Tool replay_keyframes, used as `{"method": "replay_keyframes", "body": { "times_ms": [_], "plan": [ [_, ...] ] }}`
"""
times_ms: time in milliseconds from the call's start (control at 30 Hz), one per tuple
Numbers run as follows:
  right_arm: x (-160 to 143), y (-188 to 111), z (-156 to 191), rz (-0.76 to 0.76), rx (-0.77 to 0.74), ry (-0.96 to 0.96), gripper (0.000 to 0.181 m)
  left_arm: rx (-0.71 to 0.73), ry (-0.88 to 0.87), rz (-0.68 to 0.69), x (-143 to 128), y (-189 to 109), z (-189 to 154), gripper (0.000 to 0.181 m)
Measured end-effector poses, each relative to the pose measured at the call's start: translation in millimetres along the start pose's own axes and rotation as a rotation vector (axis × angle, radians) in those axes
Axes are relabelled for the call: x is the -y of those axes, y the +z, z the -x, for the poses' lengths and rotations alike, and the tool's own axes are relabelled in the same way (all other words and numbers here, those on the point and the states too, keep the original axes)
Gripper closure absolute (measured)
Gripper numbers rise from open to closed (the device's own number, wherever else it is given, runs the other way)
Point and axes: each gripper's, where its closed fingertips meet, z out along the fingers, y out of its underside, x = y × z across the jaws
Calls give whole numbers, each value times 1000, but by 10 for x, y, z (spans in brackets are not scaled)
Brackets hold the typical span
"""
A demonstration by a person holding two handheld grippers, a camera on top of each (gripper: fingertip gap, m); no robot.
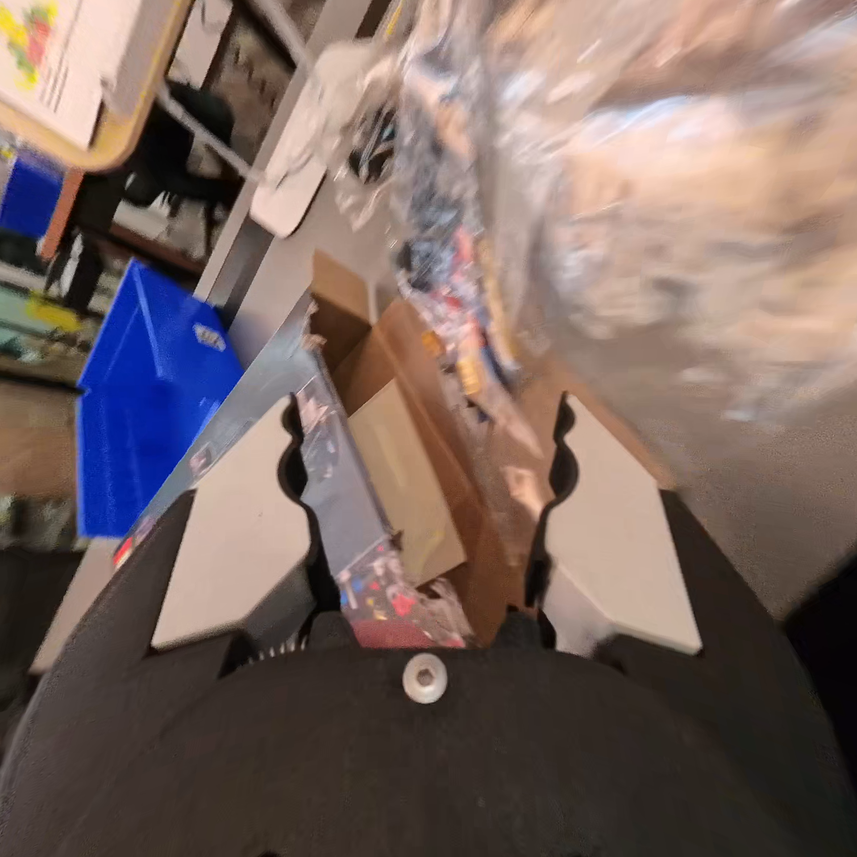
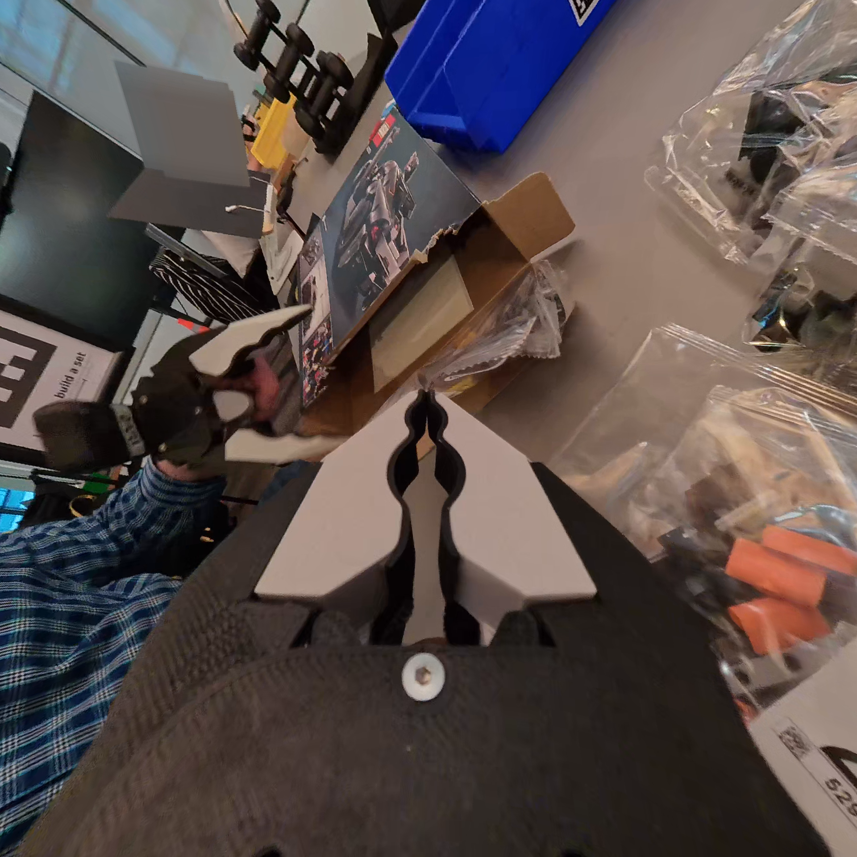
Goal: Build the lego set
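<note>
Desk point(image 2: 617, 139): smooth grey top carrying a glossy blue plastic bin point(image 2: 482, 69), torn cardboard lego box point(image 2: 417, 259) and crinkled clear bags of pieces point(image 2: 760, 533). Right tongs point(image 2: 425, 394) pinched together on a clear bag point(image 2: 505, 324) half inside the box mouth. Left tongs point(image 1: 424, 403) spread apart, empty, over the box.

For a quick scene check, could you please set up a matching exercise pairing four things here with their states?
1. right gripper
2. left gripper
3. Lego box
4. blue bin

a. torn open at one end
b. beyond the box
c. open, empty
d. shut on a clear bag

Pairs: 1-d, 2-c, 3-a, 4-b
</note>
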Motion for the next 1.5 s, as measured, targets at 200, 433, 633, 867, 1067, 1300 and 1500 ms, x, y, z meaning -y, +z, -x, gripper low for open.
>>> {"method": "replay_keyframes", "body": {
  "times_ms": [200, 433, 633, 867, 1067, 1300, 1500],
  "plan": [
    [87, 4, 115, -46, 41, 27, 181, -108, 71, -100, 80, -248, -690, 52],
    [104, -18, 293, -61, 63, 13, 181, 191, 211, -162, 416, -43, -445, 181],
    [319, -163, 255, -111, 88, -25, 145, 81, 68, -185, 625, -225, 3, 181],
    [394, -432, 218, -229, 184, -121, 112, -129, -109, -223, 920, -514, 505, 181],
    [67, -381, 424, -158, 363, -198, 86, -212, -166, -286, 1210, -834, 671, 181],
    [-215, -494, 950, -234, 496, -390, 78, -287, -209, -348, 1454, -1104, 681, 181],
    [-184, -538, 1017, -343, 431, -450, 147, -366, -203, -397, 1642, -1161, 528, 181]
  ]
}}
